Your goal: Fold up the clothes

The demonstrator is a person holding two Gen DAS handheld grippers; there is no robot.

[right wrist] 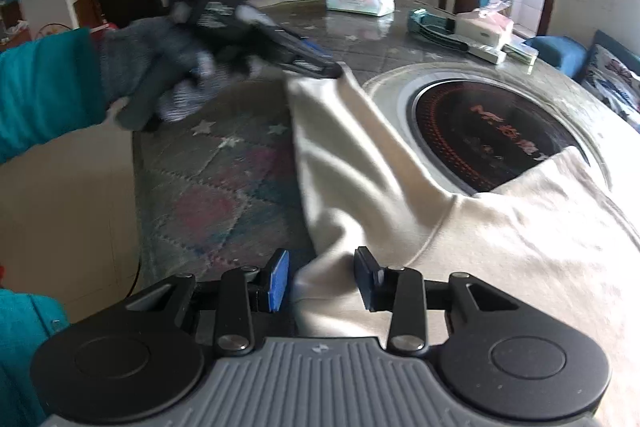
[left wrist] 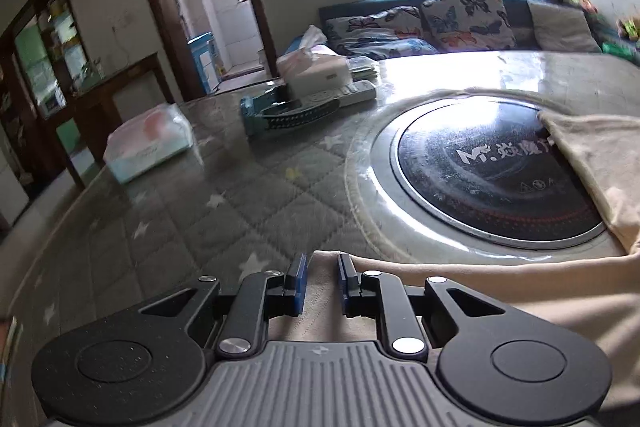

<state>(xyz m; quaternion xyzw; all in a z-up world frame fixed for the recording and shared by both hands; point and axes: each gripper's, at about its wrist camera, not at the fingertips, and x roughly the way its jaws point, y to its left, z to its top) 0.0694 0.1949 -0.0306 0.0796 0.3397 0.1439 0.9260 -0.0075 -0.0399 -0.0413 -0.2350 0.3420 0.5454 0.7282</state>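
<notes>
A cream sweatshirt (right wrist: 500,239) lies on the round table, partly over the black hotplate (right wrist: 492,135). Its sleeve (right wrist: 340,155) stretches left toward the left gripper (right wrist: 320,65), which grips the cuff in the right wrist view. In the left wrist view the left gripper (left wrist: 322,269) has its blue pads close together on the cream cloth (left wrist: 480,291). The right gripper (right wrist: 322,277) is open, its pads on either side of a cream fold near the sleeve's base.
The quilted star-pattern tablecloth (left wrist: 224,211) is under glass. At the table's far side are tissue packs (left wrist: 148,143), a tissue box (left wrist: 316,67), a remote and a blue box (left wrist: 288,111). A sofa with butterfly cushions (left wrist: 460,19) stands beyond.
</notes>
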